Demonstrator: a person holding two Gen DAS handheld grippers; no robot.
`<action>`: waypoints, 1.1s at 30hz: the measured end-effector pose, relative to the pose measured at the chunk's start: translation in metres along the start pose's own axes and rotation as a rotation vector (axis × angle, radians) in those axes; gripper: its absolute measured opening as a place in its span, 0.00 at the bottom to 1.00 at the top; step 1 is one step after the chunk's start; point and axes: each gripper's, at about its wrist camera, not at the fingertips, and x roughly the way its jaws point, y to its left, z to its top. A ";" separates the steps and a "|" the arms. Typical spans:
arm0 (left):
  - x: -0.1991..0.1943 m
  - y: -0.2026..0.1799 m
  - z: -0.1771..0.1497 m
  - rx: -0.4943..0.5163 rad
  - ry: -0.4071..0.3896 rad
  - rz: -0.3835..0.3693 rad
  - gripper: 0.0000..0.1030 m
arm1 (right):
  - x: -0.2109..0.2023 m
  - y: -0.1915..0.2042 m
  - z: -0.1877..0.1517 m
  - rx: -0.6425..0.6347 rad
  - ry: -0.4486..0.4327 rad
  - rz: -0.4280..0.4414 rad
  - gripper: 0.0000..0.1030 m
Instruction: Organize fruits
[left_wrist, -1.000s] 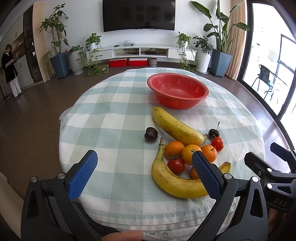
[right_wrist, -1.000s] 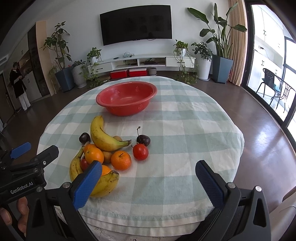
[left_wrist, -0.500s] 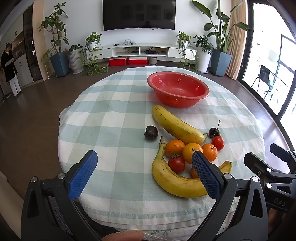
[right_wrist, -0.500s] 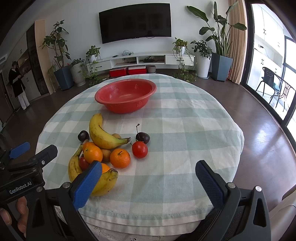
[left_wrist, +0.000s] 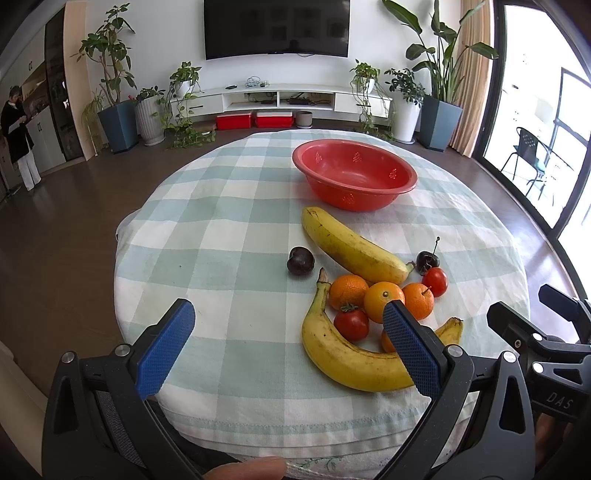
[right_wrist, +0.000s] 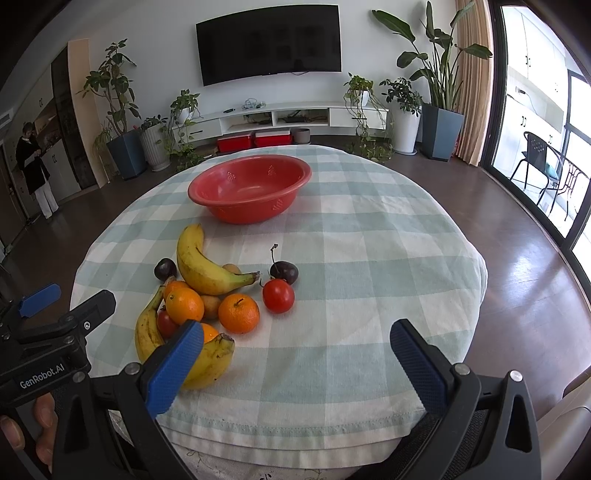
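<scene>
On the left half of the round table (left_wrist: 229, 206) the checked cloth lies bare to its edge. The left gripper (left_wrist: 284, 347) hangs over the near rim, jaws wide and empty. The fruits (left_wrist: 369, 295) cluster right of centre, the red bowl (left_wrist: 354, 179) behind them. The right gripper (right_wrist: 295, 365), also wide and empty, faces free cloth to the right edge.

1. Bright daylight enters from the tall glass windows (left_wrist: 546, 122) on the right, which are overexposed.
2. The dark glossy wooden floor (right_wrist: 517, 236) shows glare.
3. Both pictures are sharp, with strong fisheye bending and black corners.
</scene>
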 end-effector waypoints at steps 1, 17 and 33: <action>0.001 -0.001 -0.001 0.000 0.001 0.000 1.00 | 0.000 0.000 0.000 0.000 0.000 0.000 1.00; 0.004 -0.002 -0.002 -0.001 0.003 0.000 1.00 | 0.000 0.000 0.001 0.001 0.001 0.001 1.00; 0.004 -0.002 -0.002 -0.001 0.006 -0.001 1.00 | -0.001 -0.001 0.001 0.001 0.002 0.003 1.00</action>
